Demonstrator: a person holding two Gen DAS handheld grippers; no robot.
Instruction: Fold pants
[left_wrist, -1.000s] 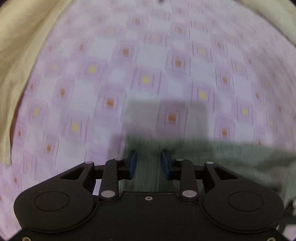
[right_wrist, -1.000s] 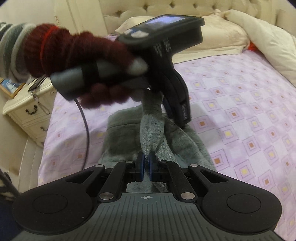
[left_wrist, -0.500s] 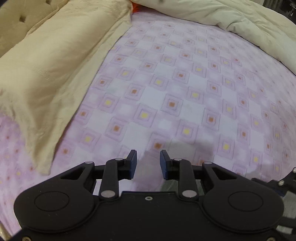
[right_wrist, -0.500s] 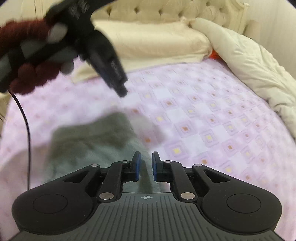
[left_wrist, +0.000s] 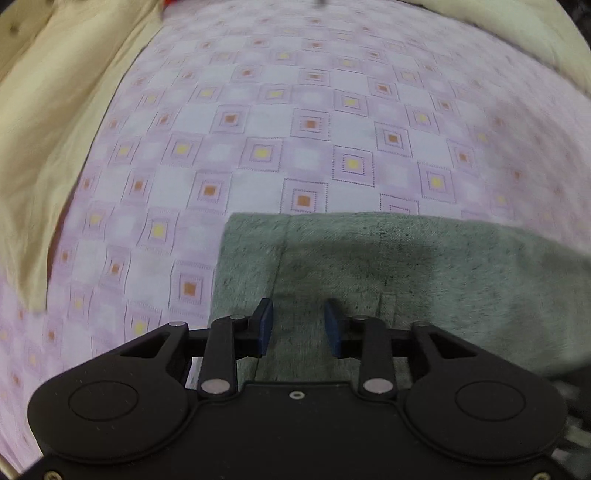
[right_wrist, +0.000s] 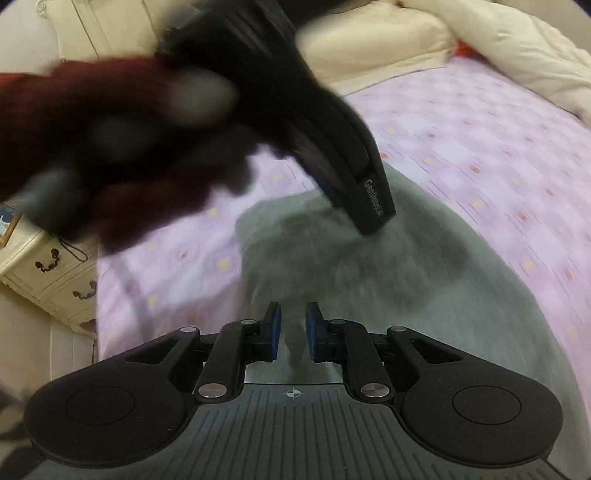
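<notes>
The grey-green pants lie folded flat on the purple checked bedsheet. My left gripper is open and empty, low over the pants near their left edge. In the right wrist view the pants spread below my right gripper, which is open and empty above the cloth. The left gripper also shows there, blurred, pointing down at the pants, held by a hand in a dark red knitted glove.
A cream pillow lies left of the sheet and a cream duvet is bunched at the far right. A cream nightstand with drawers stands left of the bed. A padded headboard is at the back.
My right gripper has let go of the pants and opened; the cloth now lies flat. My left gripper swung up and away, then came back down over the pants.
</notes>
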